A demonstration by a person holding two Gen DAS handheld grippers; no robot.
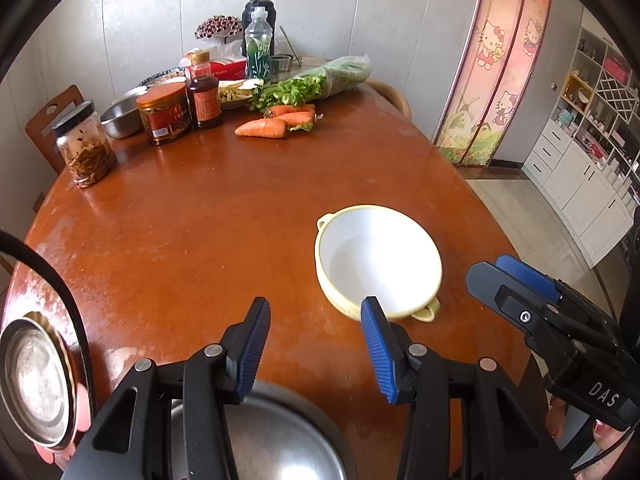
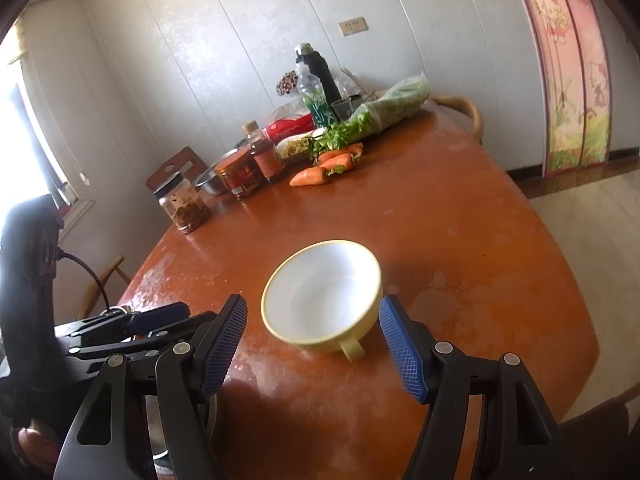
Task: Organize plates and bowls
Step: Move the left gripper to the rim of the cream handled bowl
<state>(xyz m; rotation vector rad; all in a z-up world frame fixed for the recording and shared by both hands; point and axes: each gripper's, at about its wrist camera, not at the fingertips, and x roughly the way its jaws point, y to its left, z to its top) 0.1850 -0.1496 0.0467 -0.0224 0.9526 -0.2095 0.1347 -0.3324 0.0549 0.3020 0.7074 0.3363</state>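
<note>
Room: white panelled wall behind, a pink cartoon door curtain [image 1: 504, 60] to the right, white cabinets [image 1: 588, 184] past it.
Table [image 1: 224, 216]: round, reddish-brown wood, worn pale near my edge; it carries everything below.
Far edge clutter: a bag of greens [image 1: 320, 80], a dark flask [image 1: 259, 20], a clear bottle [image 1: 258, 48], a sauce bottle [image 1: 204, 92], a red-lidded jar [image 1: 163, 114], a glass jar [image 1: 85, 144] nearest the left edge, and a steel bowl [image 1: 120, 120] behind the jars.
Carrots [image 1: 276, 120]: three, lying on the surface just in front of the greens.
Cup bowl [image 2: 322, 294]: yellow outside, white inside, empty, upright, handle turned toward me; it stands near my edge of the table, toward the right side, well apart from the clutter.
Steel pan [image 1: 276, 436]: right under my left claw at the near edge; only part of it shows.
Steel plate [image 1: 34, 380]: at the left rim of the left view, tilted, with fingers behind it.
Left claw [image 1: 316, 344]: jaws apart, nothing between them, hanging over the near edge; its right finger overlaps the cup bowl's rim in view, contact I cannot tell.
Right claw [image 2: 312, 344]: jaws spread wide, empty, the cup bowl framed between them but not touched.
</note>
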